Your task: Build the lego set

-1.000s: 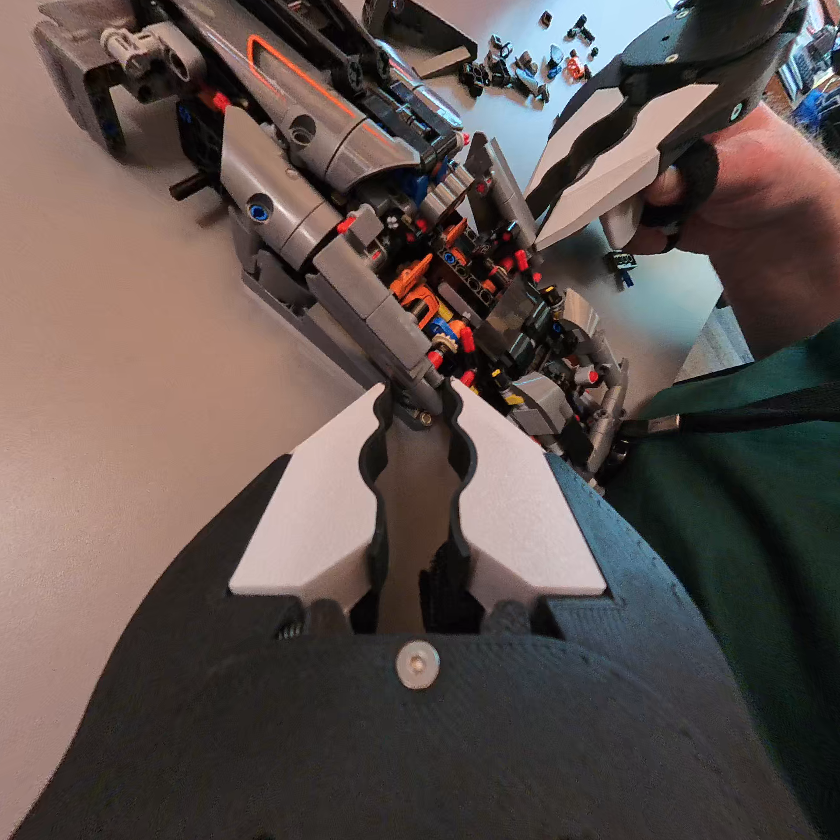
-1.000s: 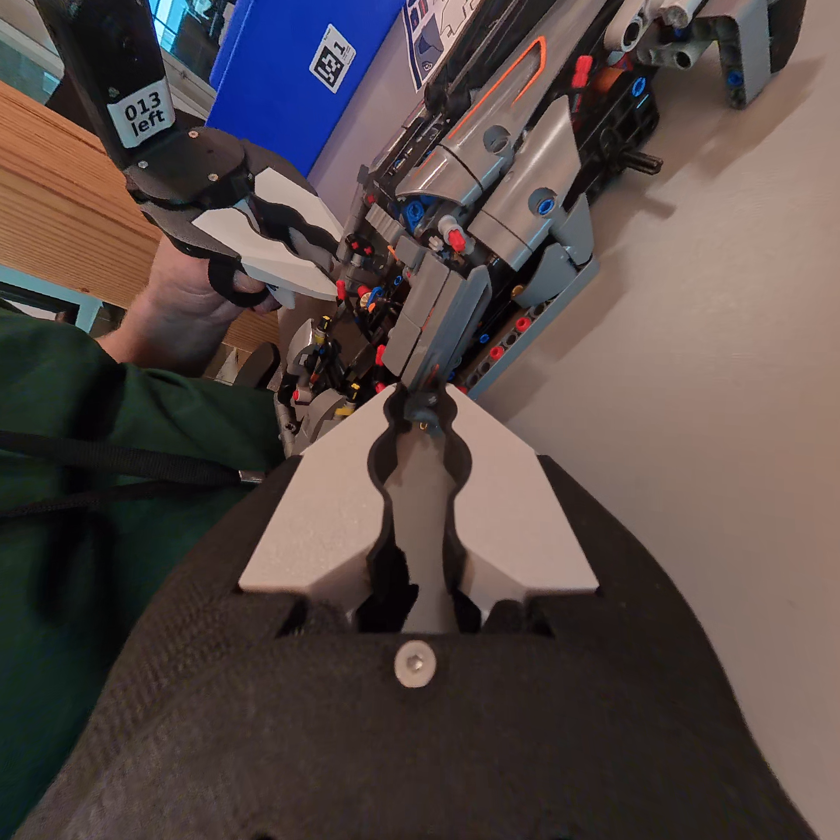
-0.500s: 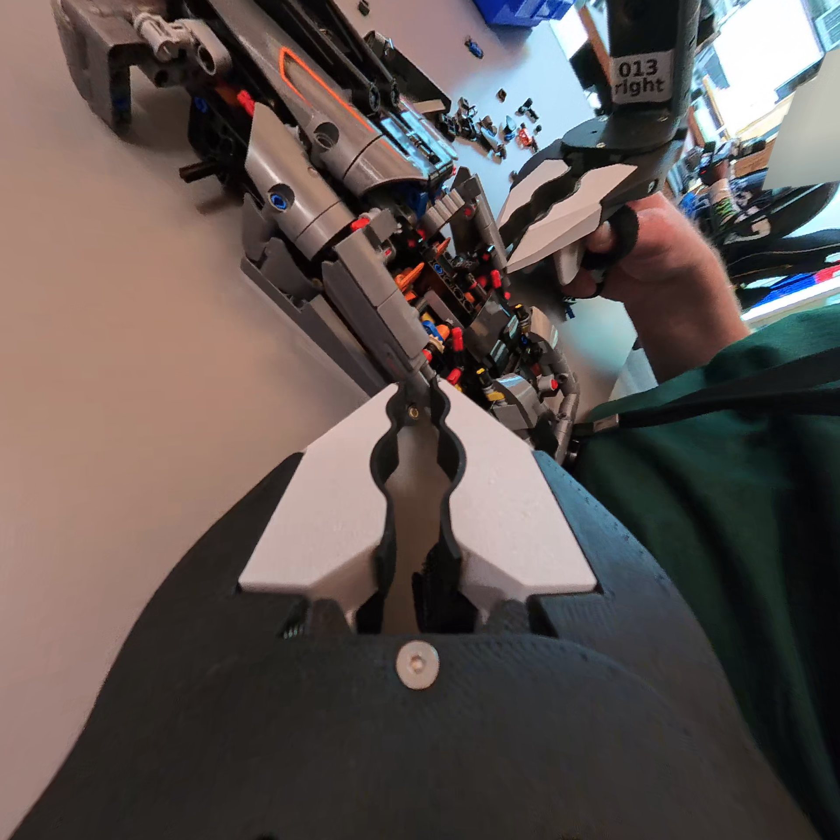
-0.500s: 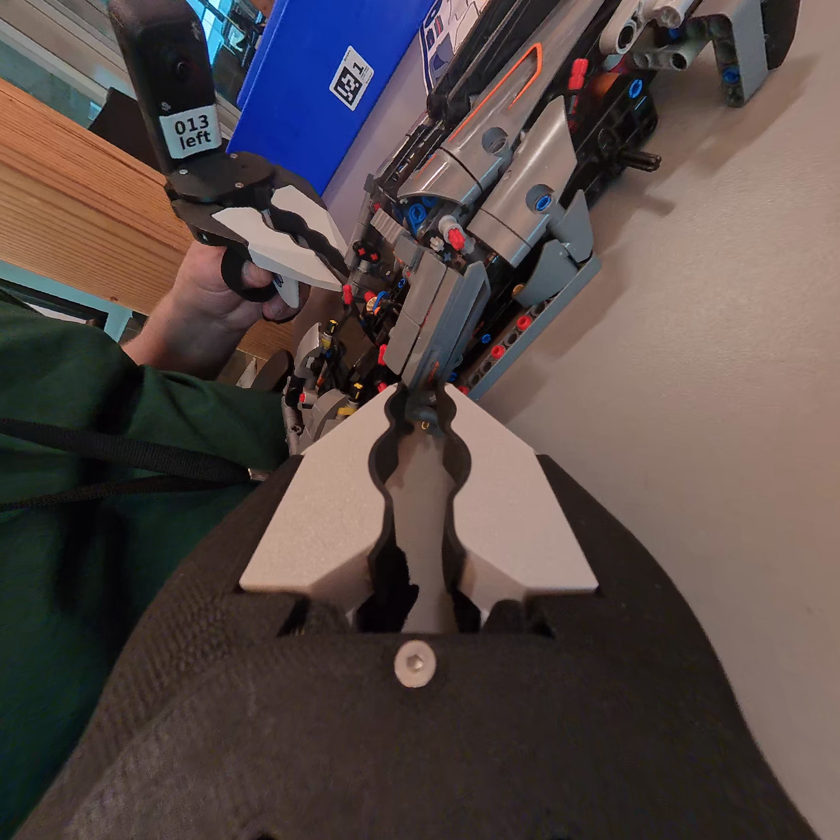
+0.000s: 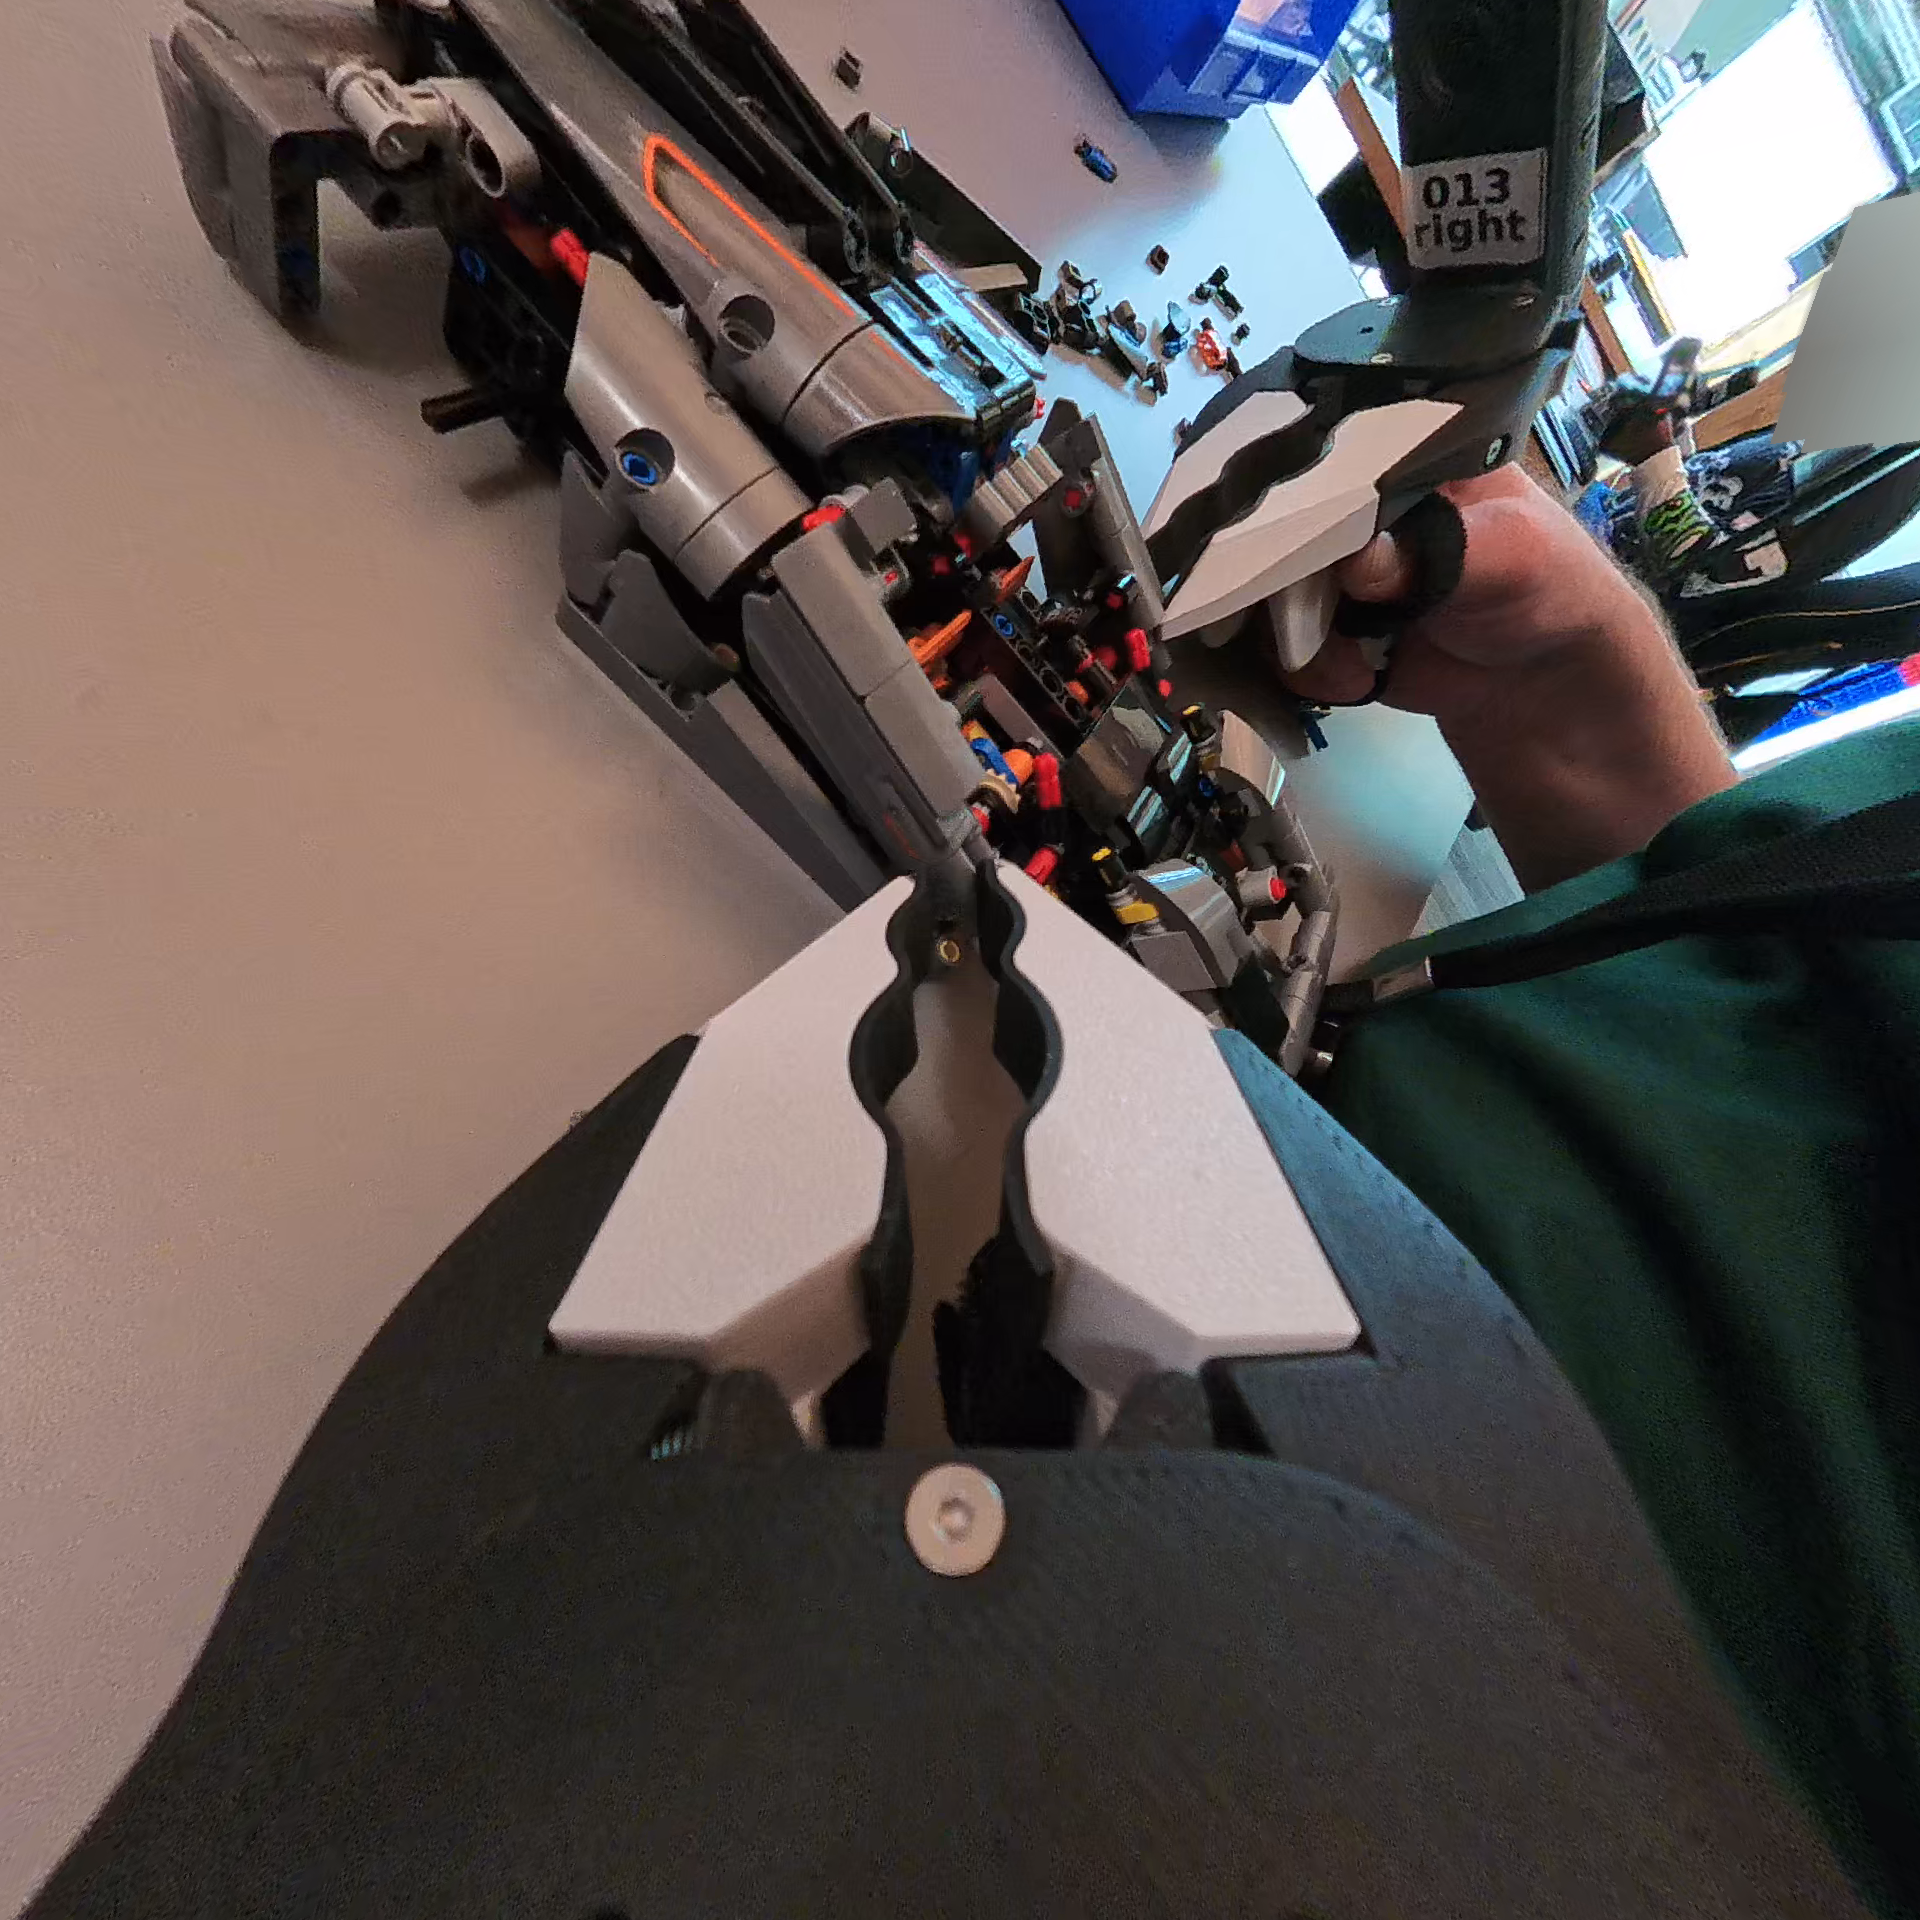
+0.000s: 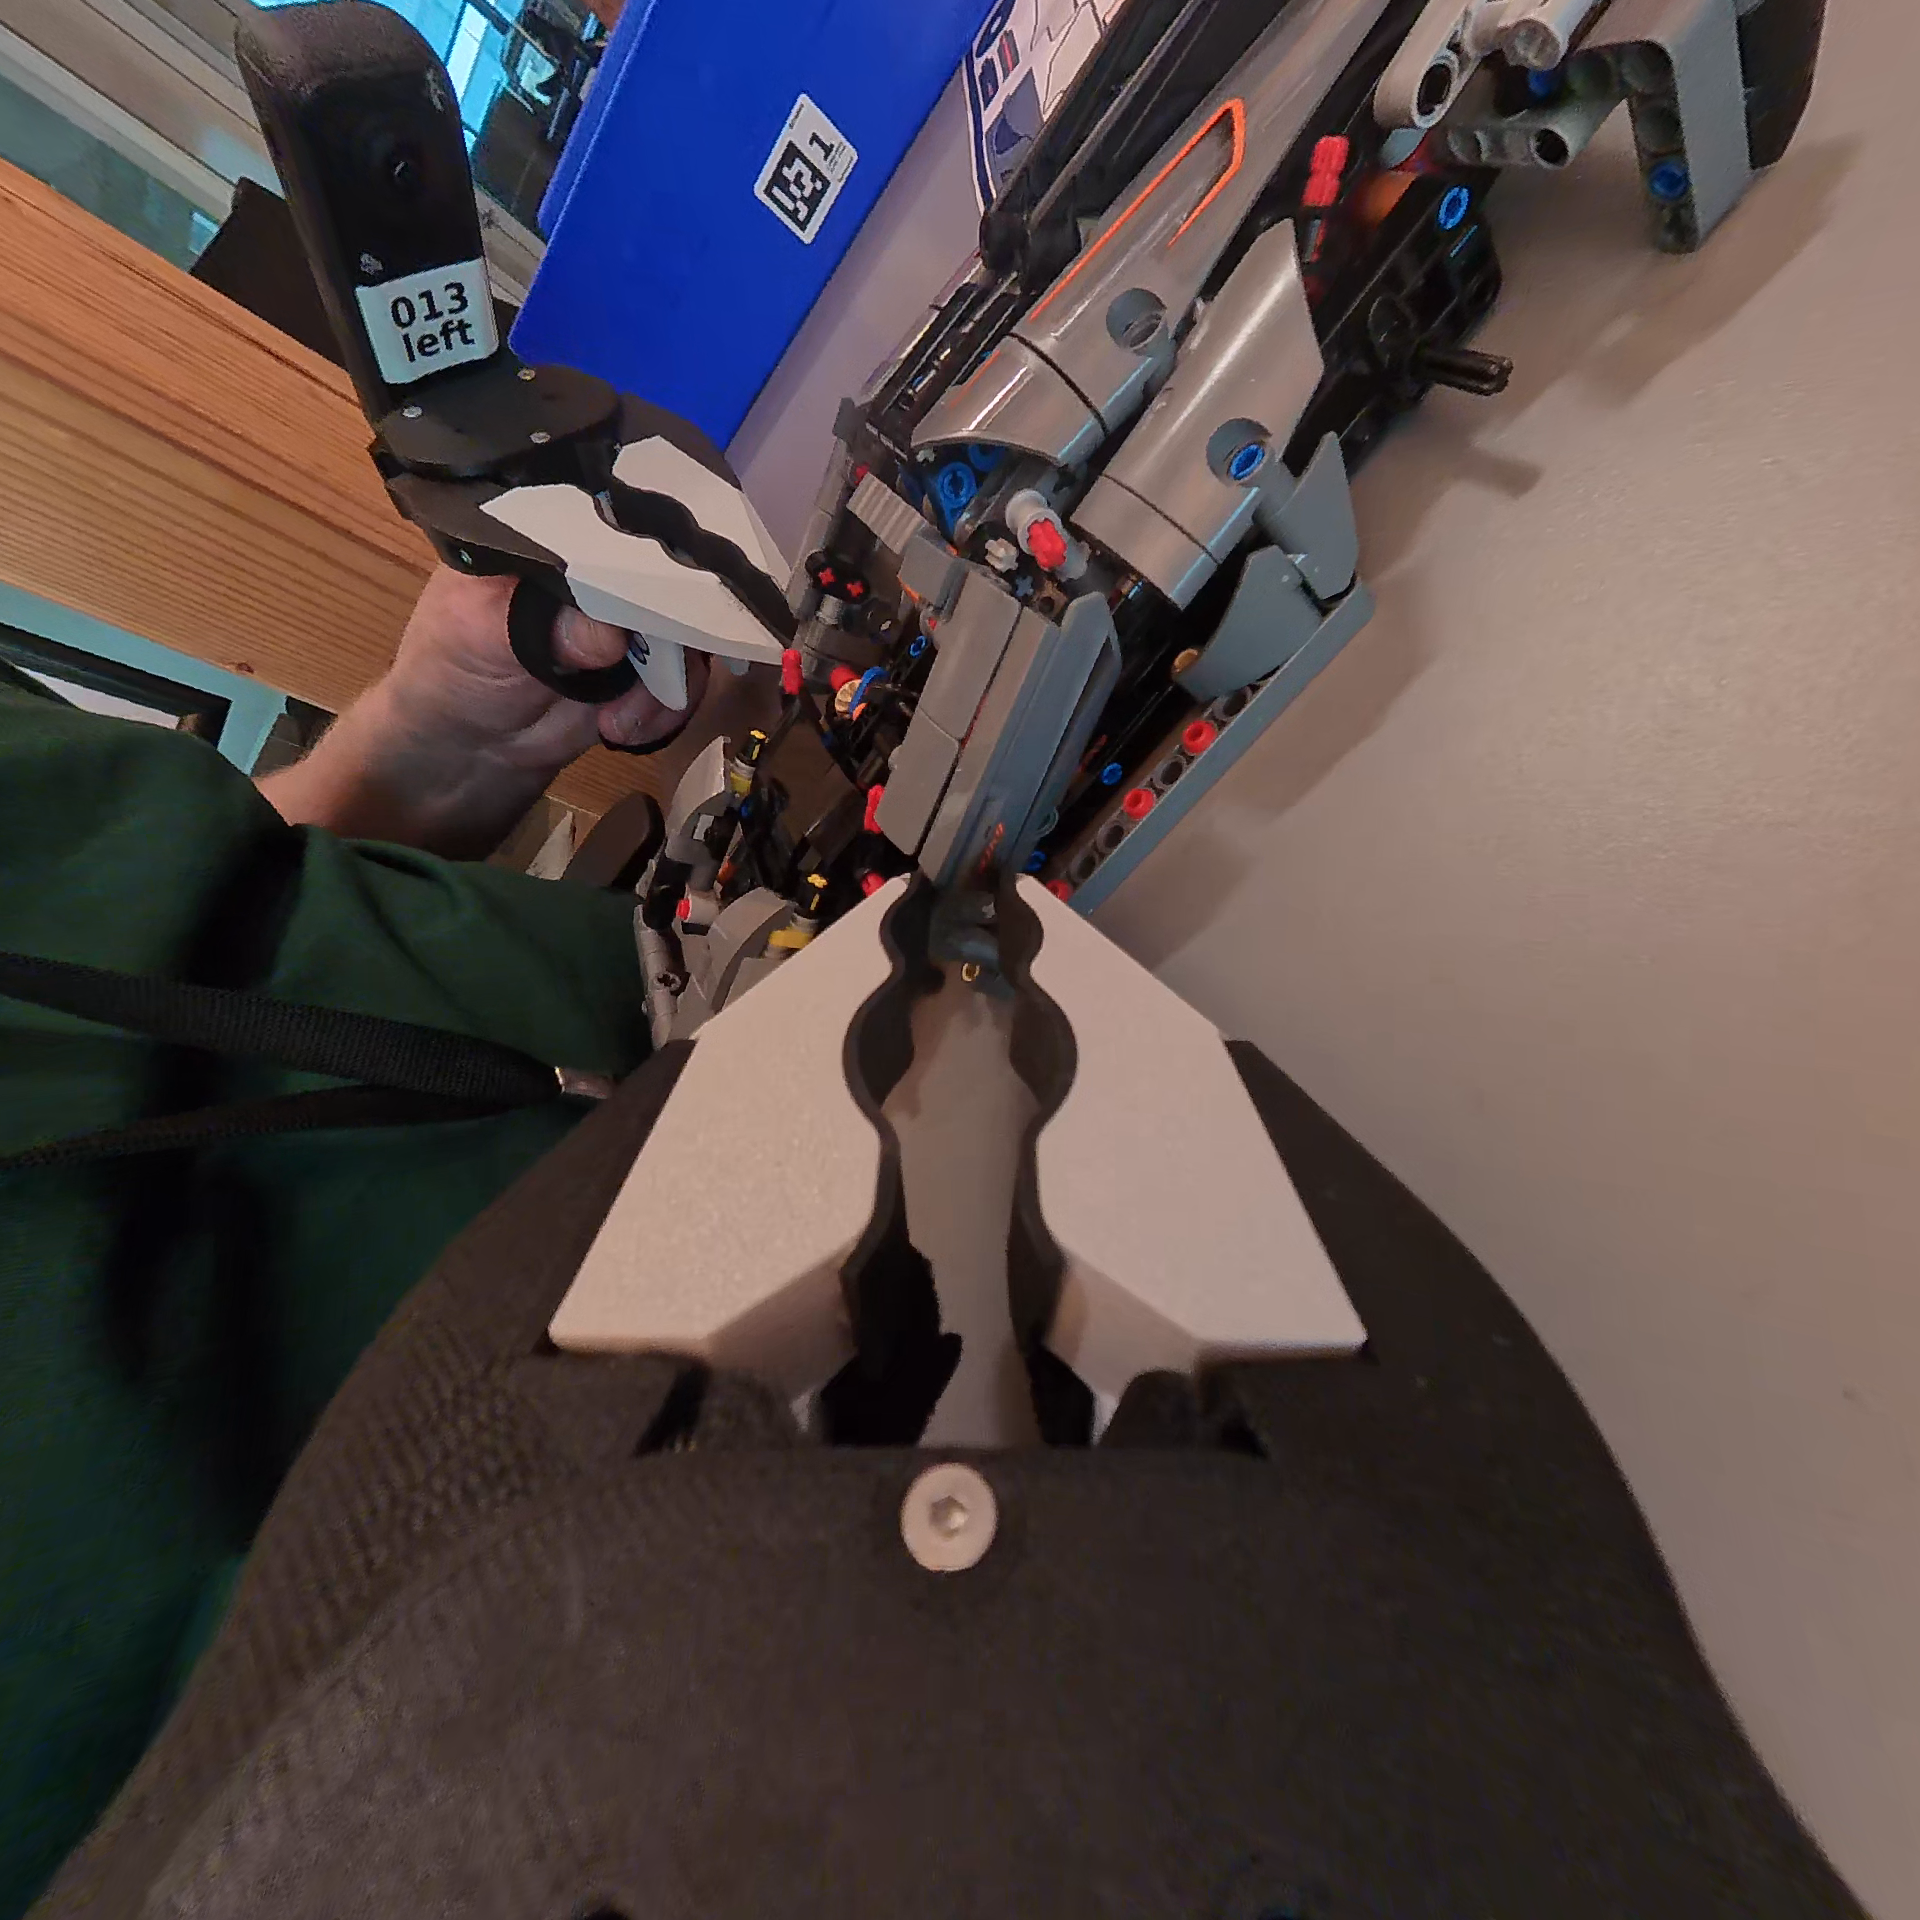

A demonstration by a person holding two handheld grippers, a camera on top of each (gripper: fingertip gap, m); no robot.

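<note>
Grey model [image 5: 790, 499] lies on the surface [image 5: 260, 935], its long axis running diagonally away from the person, tail end nearest. Left gripper [image 5: 951, 894] is clenched on one side panel's tip, and right gripper [image 6: 961, 914] likewise on the other. Uneven squeezing could, I judge, pop a panel off its pins.

- The right gripper [image 6: 958, 914] is pinched on the near tip of a long grey panel [image 6: 1023, 727] of the lego model [image 6: 1132, 436].
- The model lies on a pale surface [image 6: 1579, 831], stretching away toward the top right.
- The left gripper [image 6: 774, 613], held in a hand [image 6: 468, 717], sits at the model's far side, its fingers nearly together.
- A blue box [image 6: 707, 208] stands behind it.
- A green sleeve [image 6: 260, 1039] fills the left.
</note>
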